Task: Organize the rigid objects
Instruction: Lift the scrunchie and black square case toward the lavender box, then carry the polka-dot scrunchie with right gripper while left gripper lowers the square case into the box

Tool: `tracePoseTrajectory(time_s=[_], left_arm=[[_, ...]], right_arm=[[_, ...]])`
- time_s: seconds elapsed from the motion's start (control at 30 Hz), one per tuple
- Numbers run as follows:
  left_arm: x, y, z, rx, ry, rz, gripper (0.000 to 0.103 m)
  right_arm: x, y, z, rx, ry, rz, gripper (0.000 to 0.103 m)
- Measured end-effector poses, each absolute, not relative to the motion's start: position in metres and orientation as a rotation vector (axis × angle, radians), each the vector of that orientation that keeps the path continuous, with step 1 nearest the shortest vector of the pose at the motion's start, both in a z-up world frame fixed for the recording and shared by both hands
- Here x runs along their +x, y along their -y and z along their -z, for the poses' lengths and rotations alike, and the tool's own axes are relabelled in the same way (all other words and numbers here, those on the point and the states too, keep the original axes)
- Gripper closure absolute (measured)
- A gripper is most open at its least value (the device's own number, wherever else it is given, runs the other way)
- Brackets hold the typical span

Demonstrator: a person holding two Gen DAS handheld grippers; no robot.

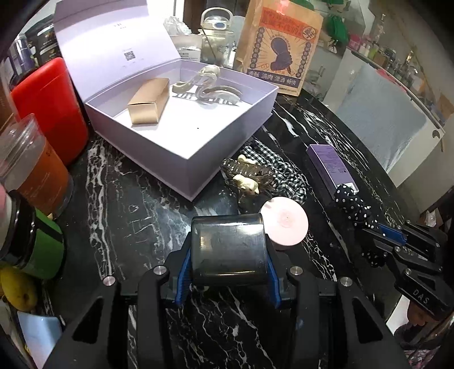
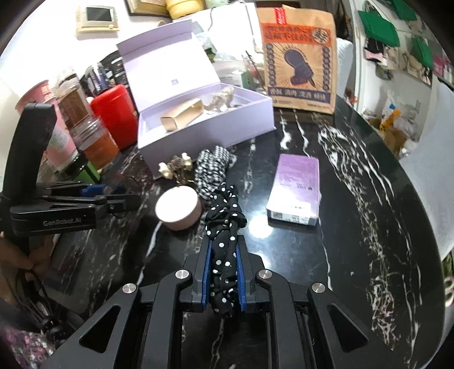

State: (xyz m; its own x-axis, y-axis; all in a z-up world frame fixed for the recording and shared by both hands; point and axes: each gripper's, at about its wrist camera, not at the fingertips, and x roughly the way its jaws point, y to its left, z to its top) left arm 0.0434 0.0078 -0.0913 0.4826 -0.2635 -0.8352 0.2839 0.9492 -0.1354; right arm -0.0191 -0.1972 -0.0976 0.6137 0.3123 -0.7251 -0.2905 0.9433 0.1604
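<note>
The table [image 2: 354,176] is black marble with white veins, rounded at its far edge, in a cluttered room with green bags [image 2: 377,25] hanging on the right wall. An open lilac box [image 1: 181,147] stands at the back, holding a gold carton [image 1: 149,100] and a clear hair claw [image 1: 207,82]. Behind it a brown paper bag [image 1: 279,48] carries Chinese print, too small to read. A red canister [image 1: 52,108] and jars [image 2: 76,113] crowd the left.

The left gripper [image 1: 228,272] pinches a smoky plastic case [image 1: 228,249] just above the table, near a pink round tin [image 1: 285,221]. The right gripper [image 2: 224,272] is clamped on a polka-dot scrunchie [image 2: 225,227]; its side reads "DAS", the left's "GenRobot.AI". A purple carton [image 2: 296,187], checked cloth [image 2: 211,167] and dark claw clip [image 1: 247,173] lie between.
</note>
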Motion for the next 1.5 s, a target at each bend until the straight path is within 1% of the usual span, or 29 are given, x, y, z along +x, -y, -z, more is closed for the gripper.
tracePoseTrajectory(time_s=[0.3,0.63,0.93,1.5], left_arm=[[0.040,-0.013,0.073,0.028,-0.978,0.319,0.060],[0.054,-0.014,0.056,0.016,-0.932,0.329,0.060],[0.077,-0.005,0.040,0.033,-0.903,0.350,0.060],[0.120,0.000,0.000,0.068,-0.799,0.352,0.060]], right_arm=[[-0.014,0.180,0.083,-0.005,-0.802,-0.409,0.088],[-0.002,0.166,0.065,-0.066,-0.756,-0.465,0.088],[0.021,0.167,0.052,-0.073,-0.753,-0.512,0.088],[0.073,0.166,0.011,-0.121,-0.660,-0.505,0.088]])
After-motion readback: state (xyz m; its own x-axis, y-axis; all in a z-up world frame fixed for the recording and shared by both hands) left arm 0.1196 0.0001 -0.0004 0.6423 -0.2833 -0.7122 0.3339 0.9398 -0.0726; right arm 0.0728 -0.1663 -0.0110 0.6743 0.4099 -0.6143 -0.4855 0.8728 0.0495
